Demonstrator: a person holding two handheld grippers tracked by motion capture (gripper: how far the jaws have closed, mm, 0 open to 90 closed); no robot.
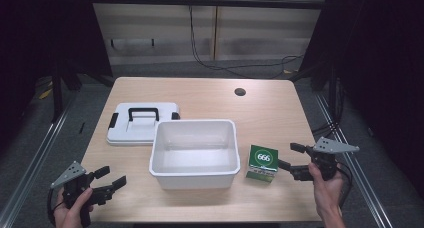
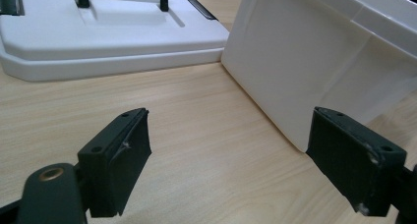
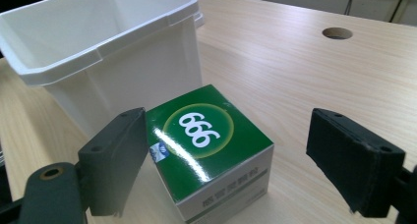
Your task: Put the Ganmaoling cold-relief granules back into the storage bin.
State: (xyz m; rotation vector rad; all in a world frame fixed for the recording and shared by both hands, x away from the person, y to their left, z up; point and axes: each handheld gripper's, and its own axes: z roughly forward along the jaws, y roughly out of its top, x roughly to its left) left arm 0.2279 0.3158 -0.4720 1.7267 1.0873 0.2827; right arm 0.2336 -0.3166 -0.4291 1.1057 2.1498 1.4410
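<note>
Right gripper view has the right gripper (image 3: pixel 228 160), jaws wide, nearing the green-and-white cardboard box (image 3: pixel 211 148) beside the white plastic tub (image 3: pixel 123 62); a skewed approach could nudge it away.

a white lid (image 1: pixel 142 124) with a black handle (image 1: pixel 143 112) lay flat on the wooden surface (image 1: pixel 200 95), just behind the white bin's left corner. a round hole (image 1: pixel 240 92) sat near the surface's far edge, black cables (image 1: pixel 210 63) trailing beyond.
</note>
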